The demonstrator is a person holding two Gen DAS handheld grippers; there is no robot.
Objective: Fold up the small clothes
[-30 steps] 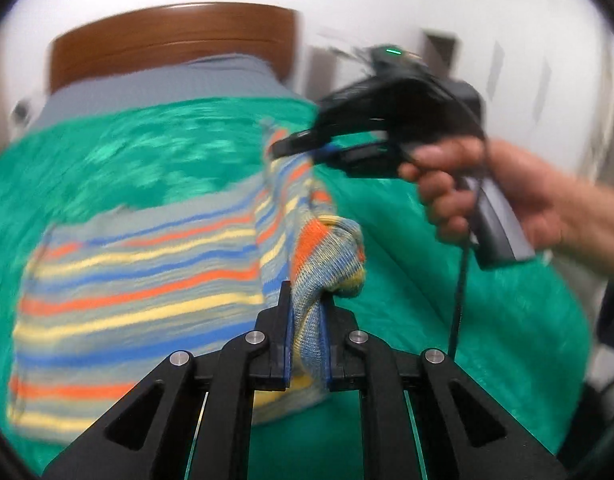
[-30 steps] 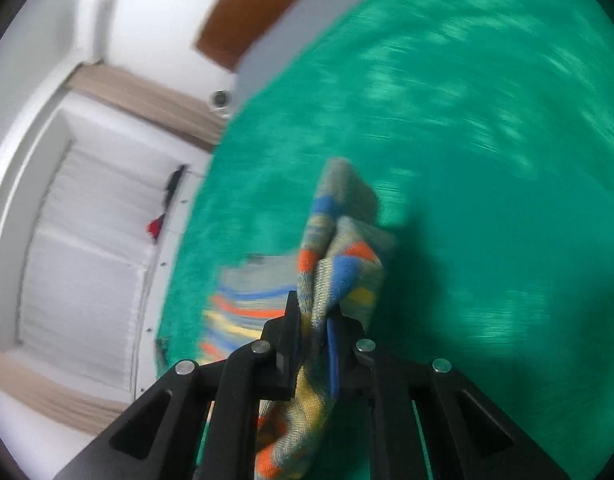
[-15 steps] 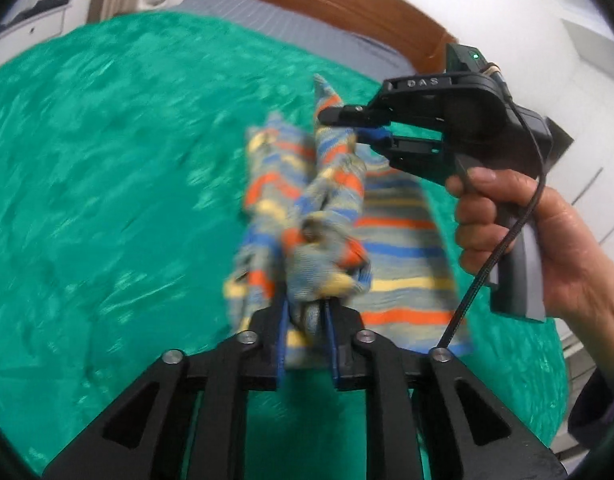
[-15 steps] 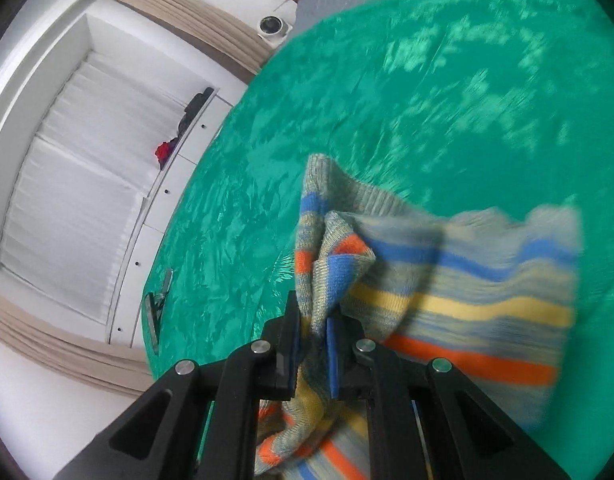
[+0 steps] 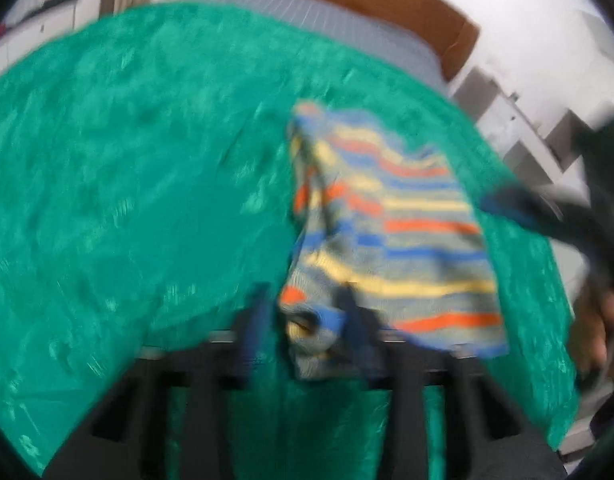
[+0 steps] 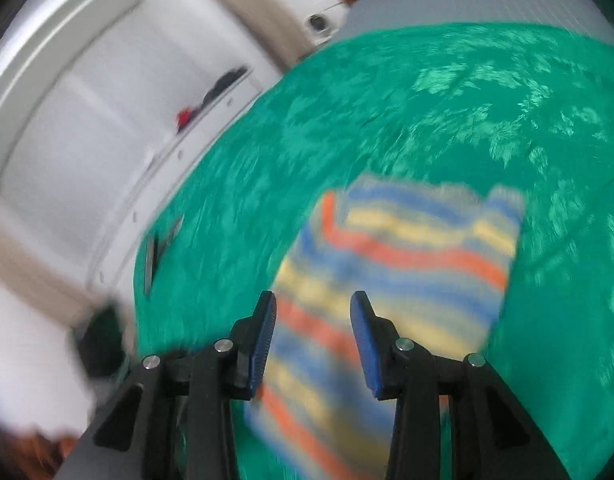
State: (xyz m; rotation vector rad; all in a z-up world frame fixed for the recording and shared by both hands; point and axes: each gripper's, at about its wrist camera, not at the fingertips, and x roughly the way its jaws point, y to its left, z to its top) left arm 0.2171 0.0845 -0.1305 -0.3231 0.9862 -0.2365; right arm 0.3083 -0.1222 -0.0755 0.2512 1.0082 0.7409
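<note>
Between the left gripper's [image 5: 307, 312] jaws, which have just been opening, a bunched corner of the striped knit garment [image 5: 391, 240] sits; through the blur it seems no longer pinched. Ahead of them the rest lies folded on the green bedspread [image 5: 147, 180]. The right gripper [image 6: 313, 320] has also just been opening and stands released, the garment [image 6: 387, 280] beyond and below its jaws. Pulling away could snag the loose knit on a pad and drag the fold open, and the rumpled corner may spring up.
</note>
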